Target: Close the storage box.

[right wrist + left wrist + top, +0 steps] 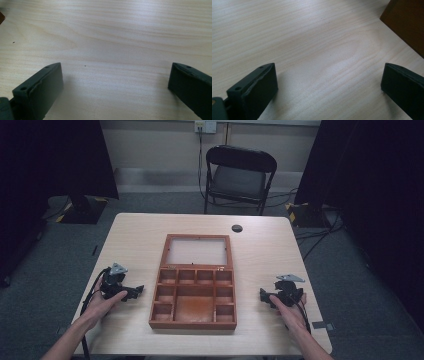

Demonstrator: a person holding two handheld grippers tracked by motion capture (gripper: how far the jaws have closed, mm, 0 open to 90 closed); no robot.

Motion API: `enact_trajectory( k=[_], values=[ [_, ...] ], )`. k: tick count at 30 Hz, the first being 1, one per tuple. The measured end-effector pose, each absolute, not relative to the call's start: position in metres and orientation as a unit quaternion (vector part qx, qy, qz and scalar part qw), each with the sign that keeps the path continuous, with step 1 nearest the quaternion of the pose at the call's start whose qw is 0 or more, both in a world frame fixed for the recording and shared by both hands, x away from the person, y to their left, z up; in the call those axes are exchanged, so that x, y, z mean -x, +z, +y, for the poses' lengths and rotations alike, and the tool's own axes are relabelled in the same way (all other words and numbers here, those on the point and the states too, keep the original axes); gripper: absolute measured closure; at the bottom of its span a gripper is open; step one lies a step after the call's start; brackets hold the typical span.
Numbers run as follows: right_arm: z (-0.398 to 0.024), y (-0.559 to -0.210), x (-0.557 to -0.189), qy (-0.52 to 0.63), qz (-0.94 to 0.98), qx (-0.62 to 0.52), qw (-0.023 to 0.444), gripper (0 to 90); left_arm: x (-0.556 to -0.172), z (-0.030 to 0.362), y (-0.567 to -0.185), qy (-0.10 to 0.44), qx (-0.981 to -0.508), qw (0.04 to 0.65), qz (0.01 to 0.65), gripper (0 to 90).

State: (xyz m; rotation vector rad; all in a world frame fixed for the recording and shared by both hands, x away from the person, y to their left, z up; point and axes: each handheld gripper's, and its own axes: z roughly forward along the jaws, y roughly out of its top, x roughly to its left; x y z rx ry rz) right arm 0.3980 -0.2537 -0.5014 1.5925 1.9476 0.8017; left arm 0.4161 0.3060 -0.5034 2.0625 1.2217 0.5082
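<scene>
Left claw [136, 291] gapes wide; right claw [263, 296] likewise; wooden tray [194, 319] between.

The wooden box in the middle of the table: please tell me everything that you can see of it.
The wooden box is reddish-brown and lies open and flat on the light wooden table, between the left gripper and the right gripper, touching neither. Its base is split into small compartments around a larger middle one; all look empty. Its lid, a wooden frame around a pale, clear-looking panel, is folded back flat onto the table on the far side.
</scene>
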Motion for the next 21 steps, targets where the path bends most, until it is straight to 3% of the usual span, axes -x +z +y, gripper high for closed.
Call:
enact_trajectory(
  k=[6, 7, 8, 11, 15, 21],
  values=[
    [-0.254, -0.501, -0.398, 0.295, 0.715, -0.584, 0.247, 0.0, -0.415, 0.305, -0.502, 0.195, -0.792, 0.334, 0.472, 2.0],
    [-0.254, -0.501, -0.398, 0.294, 0.715, -0.584, 0.248, 0.0, -0.415, 0.304, -0.501, 0.193, -0.791, 0.335, 0.474, 3.5],
    [-0.253, -0.501, -0.398, 0.295, 0.716, -0.581, 0.248, 0.0, -0.414, 0.305, -0.499, 0.192, -0.795, 0.334, 0.468, 11.5],
    [-0.251, -0.501, -0.398, 0.294, 0.719, -0.580, 0.246, 0.1, -0.413, 0.305, -0.497, 0.188, -0.796, 0.334, 0.468, 17.2],
    [-0.245, -0.495, -0.399, 0.295, 0.735, -0.564, 0.232, 14.0, -0.414, 0.303, -0.494, 0.175, -0.798, 0.329, 0.474, 17.8],
    [-0.244, -0.491, -0.401, 0.293, 0.745, -0.560, 0.214, 14.5, -0.414, 0.301, -0.485, 0.162, -0.799, 0.341, 0.468, 21.3]
  ],
)
